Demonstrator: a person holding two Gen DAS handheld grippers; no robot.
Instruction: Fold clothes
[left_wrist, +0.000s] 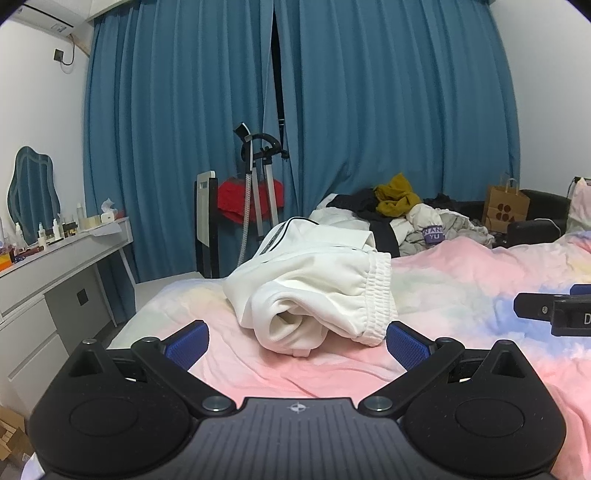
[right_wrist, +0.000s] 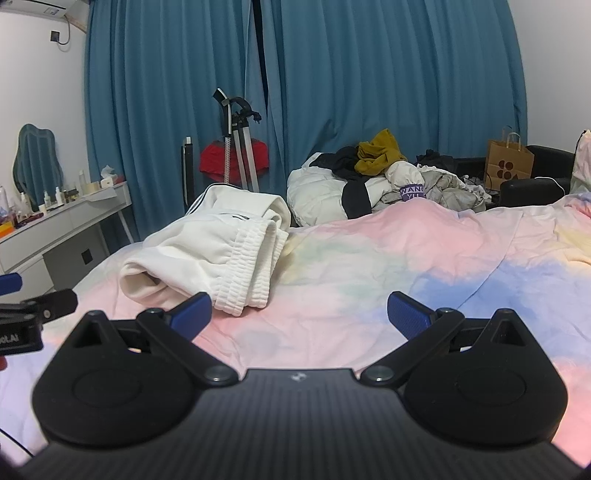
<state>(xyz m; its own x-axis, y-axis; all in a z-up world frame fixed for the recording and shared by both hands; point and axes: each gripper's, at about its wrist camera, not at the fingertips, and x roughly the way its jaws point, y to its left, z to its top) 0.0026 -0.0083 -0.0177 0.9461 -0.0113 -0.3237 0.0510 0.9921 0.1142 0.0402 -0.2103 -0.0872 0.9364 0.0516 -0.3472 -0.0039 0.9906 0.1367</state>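
A white garment with black side stripes and a ribbed elastic waistband (left_wrist: 314, 284) lies bunched and partly folded on the pastel bedspread (left_wrist: 461, 277); it also shows in the right wrist view (right_wrist: 210, 251). My left gripper (left_wrist: 297, 345) is open and empty, just in front of the garment, low over the bed. My right gripper (right_wrist: 299, 317) is open and empty, to the right of the garment, its left finger near the waistband. Each gripper shows at the edge of the other's view.
A pile of unfolded clothes (right_wrist: 380, 181) lies at the bed's far side, with a brown paper bag (right_wrist: 509, 162) and black sofa behind. A grey dressing table (left_wrist: 55, 266) stands left. A garment steamer (left_wrist: 258, 184) and blue curtains stand behind.
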